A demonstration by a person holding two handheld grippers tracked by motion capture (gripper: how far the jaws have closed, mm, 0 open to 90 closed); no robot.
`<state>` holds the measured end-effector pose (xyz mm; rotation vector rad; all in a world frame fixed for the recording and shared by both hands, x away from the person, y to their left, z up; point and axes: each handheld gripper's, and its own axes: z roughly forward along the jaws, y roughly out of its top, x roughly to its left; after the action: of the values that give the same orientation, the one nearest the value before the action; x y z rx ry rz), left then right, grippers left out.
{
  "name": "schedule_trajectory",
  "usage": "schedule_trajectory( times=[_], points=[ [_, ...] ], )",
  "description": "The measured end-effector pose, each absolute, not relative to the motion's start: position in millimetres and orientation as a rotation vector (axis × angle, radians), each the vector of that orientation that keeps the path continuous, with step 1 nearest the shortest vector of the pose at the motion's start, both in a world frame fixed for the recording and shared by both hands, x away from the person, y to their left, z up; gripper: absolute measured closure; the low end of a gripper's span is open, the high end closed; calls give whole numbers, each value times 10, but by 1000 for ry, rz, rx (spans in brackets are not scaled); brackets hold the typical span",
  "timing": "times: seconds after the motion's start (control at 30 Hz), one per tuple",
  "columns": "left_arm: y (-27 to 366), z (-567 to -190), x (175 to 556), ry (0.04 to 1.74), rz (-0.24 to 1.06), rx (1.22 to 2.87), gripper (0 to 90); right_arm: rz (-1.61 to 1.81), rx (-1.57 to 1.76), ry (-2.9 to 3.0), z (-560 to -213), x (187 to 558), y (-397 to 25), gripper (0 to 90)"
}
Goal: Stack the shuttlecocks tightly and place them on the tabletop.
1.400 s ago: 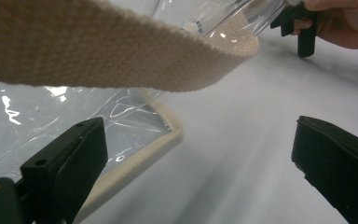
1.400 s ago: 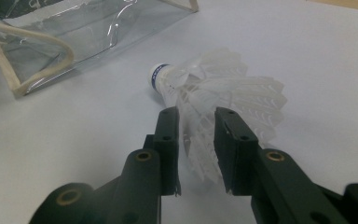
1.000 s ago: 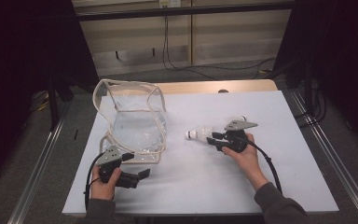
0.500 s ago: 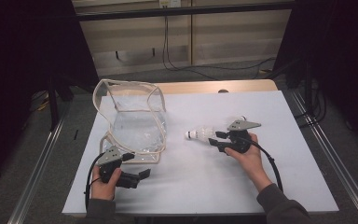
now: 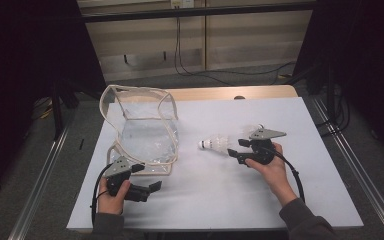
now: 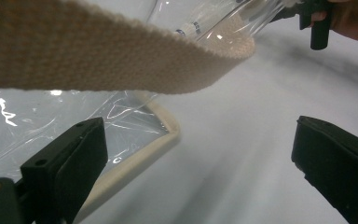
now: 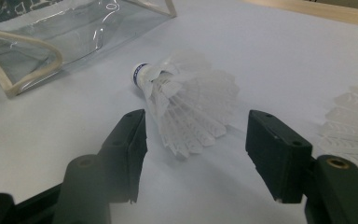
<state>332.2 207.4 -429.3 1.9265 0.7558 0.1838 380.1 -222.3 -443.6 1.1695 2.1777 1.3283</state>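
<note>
The right tool (image 7: 196,135) is standing with its jaws wide, straddling the feather skirt of a white shuttlecock (image 7: 186,100) that is lying on its side on the white tabletop (image 5: 280,200), cork tip pointing toward the clear plastic bag (image 5: 145,130). A second shuttlecock (image 7: 354,121) is lying just beside it at the right edge of the right gripper view. The left tool (image 6: 200,168) is also gaping wide, gripping nothing, and is resting near the bag's cream-trimmed bottom corner, with the woven strap (image 6: 98,56) hanging across the top of its view.

The shuttlecock is looking very light and fragile: the feathers will likely be bending or splitting under a hard squeeze, and it may be skidding away at a nudge. Closing gently, low on the skirt near the cork where it is stiffest, is seeming the safest hold. The bag is soft and floppy, so its mouth will probably be needing support.
</note>
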Motion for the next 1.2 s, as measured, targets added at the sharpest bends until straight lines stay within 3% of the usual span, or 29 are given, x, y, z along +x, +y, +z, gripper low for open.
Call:
schedule_trajectory(
  times=[1.2],
  points=[
    [2067, -4285, 3317, 752, 188, 1927, 35, 1299, 1268, 2083, -4311, 3753, -2533, 182]
  ],
)
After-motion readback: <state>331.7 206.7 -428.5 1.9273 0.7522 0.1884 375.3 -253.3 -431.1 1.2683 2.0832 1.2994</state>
